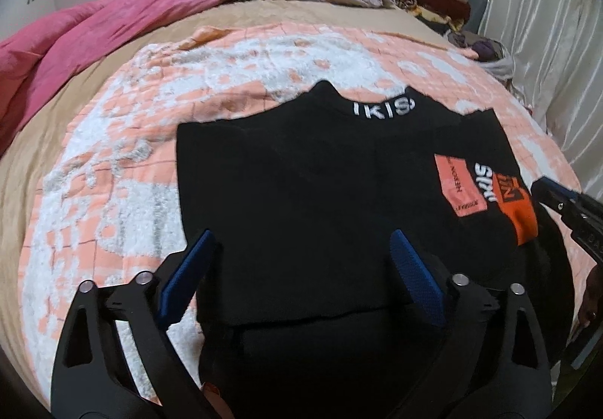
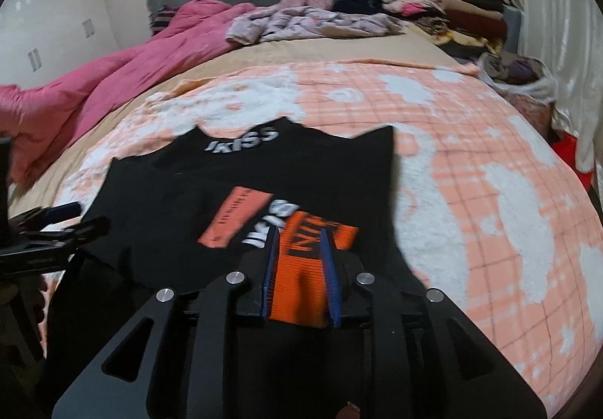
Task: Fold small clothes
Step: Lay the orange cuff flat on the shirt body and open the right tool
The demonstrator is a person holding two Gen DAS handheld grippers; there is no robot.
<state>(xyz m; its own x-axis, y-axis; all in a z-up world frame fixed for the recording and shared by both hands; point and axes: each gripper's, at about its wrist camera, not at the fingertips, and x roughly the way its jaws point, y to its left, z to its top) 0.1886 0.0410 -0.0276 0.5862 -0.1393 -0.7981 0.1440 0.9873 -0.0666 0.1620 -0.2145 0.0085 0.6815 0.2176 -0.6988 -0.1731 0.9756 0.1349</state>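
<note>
Garment part-folded on bed, both hand-held grippers over its near edge.

Black top (image 1: 301, 193) lies flat on the peach-and-white blanket (image 1: 113, 155). Left hand-held gripper (image 1: 301, 253) stands wide, holding nothing. Right hand-held gripper (image 2: 301, 253) is narrowly parted, orange cuff (image 2: 301, 287) between its pads, contact unclear. Risk: the folded-in sleeve may drag or spring back if the cuff snags on withdrawal.
</note>
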